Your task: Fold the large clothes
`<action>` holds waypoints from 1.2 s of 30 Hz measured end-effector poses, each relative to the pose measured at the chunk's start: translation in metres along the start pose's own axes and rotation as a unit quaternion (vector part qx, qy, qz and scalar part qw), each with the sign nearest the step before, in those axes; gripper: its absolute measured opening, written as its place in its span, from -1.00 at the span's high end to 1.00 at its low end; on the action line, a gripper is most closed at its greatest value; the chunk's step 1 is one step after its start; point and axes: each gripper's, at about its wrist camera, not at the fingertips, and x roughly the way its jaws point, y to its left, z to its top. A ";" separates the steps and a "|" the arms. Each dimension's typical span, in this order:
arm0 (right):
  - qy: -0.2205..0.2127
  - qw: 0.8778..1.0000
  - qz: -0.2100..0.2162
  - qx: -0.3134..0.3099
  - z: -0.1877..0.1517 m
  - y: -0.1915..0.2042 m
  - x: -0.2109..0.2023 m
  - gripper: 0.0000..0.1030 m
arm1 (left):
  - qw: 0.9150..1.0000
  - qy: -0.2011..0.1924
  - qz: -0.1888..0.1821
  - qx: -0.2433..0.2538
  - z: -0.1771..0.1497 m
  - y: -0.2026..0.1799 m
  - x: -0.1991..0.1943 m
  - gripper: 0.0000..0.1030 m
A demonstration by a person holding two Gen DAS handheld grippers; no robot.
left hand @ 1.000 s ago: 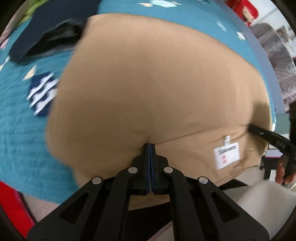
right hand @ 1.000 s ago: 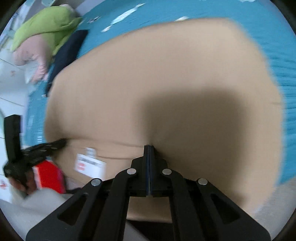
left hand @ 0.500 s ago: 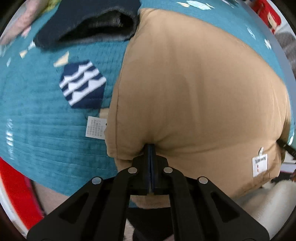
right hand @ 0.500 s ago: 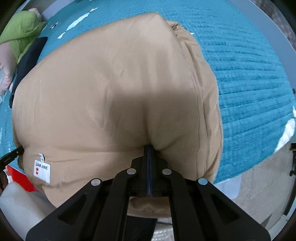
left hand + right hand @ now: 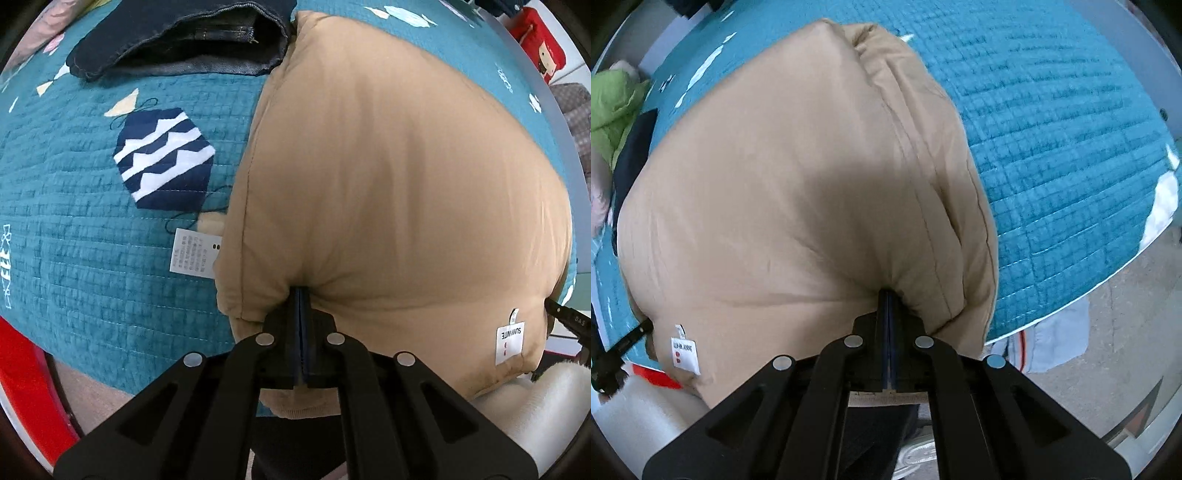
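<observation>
Care tag [image 5: 194, 256] print illegible; its edge under tan jacket [image 5: 388, 184].

We are seeing the left tool [image 5: 301, 295] wearing matte black angular linkage arms with four round silver screws and dark blue pads; the right tool [image 5: 887, 295] is showing the same build.

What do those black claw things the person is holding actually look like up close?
Both look alike. The left gripper and the right gripper are matte black plastic, with angular linkage arms that carry round silver rivets and triangular cut-outs. Each ends in two thin, flat fingers with dark blue inner pads. No cables show.
</observation>
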 end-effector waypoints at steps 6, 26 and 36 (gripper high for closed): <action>-0.005 0.999 0.025 0.019 -0.005 -0.011 -0.019 0.90 | 0.999 -0.016 0.013 0.025 -0.002 0.002 -0.033 0.76; -0.075 0.985 0.129 0.091 0.021 -0.070 -0.063 -0.65 | 0.995 -0.097 -0.014 0.026 0.004 -0.021 -0.081 -0.22; -0.023 0.951 0.246 0.187 0.012 -0.110 0.003 -0.75 | 0.996 -0.088 -0.004 0.010 0.012 -0.022 -0.072 -0.27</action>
